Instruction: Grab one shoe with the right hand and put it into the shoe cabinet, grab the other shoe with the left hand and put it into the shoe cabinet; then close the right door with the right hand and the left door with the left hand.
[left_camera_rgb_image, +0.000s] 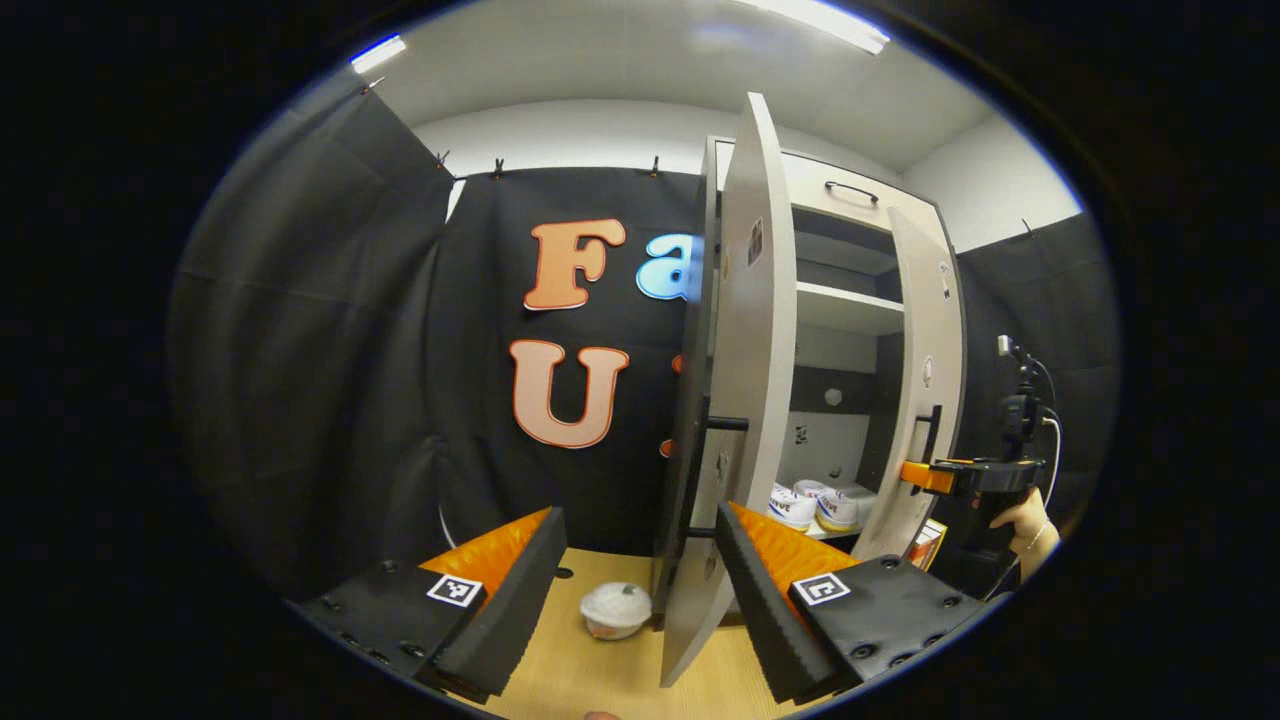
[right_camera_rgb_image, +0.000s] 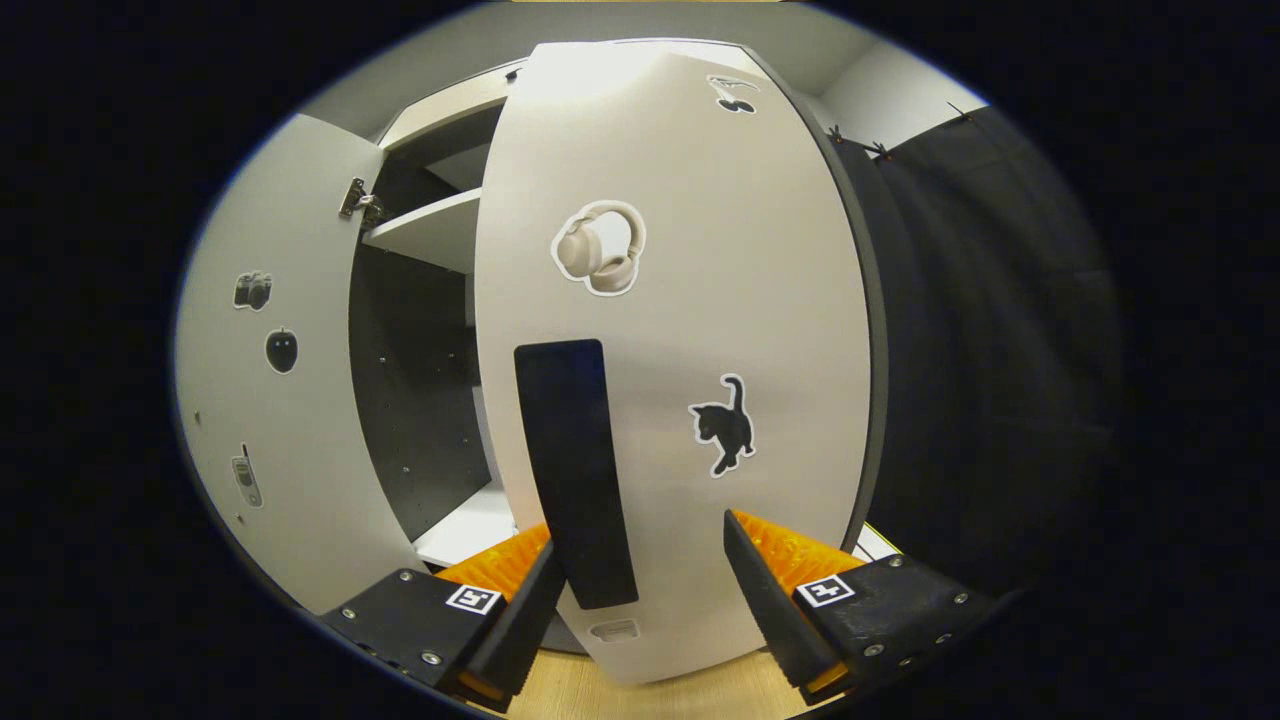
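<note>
Looking along the left tool (left_camera_rgb_image: 637, 560): its jaws stood wide apart, gripping nothing, low over the wooden counter (left_camera_rgb_image: 600, 680). The edge of the cabinet's left door (left_camera_rgb_image: 745, 350) ran up between the fingers, close to the right-hand finger; contact could not be told. That door was swung well out, edge-on to the camera, with a black bar handle (left_camera_rgb_image: 727, 423) on its face. A small white bowl (left_camera_rgb_image: 616, 608) sat on the counter just beside the door's lower corner.

Both shoes (left_camera_rgb_image: 815, 506) were already inside the shoe cabinet (left_camera_rgb_image: 850, 300), side by side on the bottom shelf, white with coloured trim. The shelf above them looked bare. The right door (left_camera_rgb_image: 925, 400) stood part open. The right tool (left_camera_rgb_image: 935, 476) was at that door's outer edge near its handle, held by a hand (left_camera_rgb_image: 1025, 525) farther right.

From the right gripper view: right tool (right_camera_rgb_image: 640, 590) was also spread wide, jaws either side of the right door's (right_camera_rgb_image: 680, 330) black vertical handle (right_camera_rgb_image: 578, 470). The left-hand finger sat just beside the handle's lower end, the right-hand finger well clear of it, so no clamp on the handle. The door panel was very close in front of the camera and carried a headphone sticker (right_camera_rgb_image: 600, 248) and a black cat sticker (right_camera_rgb_image: 725, 425). The left door's (right_camera_rgb_image: 270, 400) inner face was visible beyond, with small stickers, and the dark cabinet interior (right_camera_rgb_image: 410, 380) showed between the two doors.
</note>
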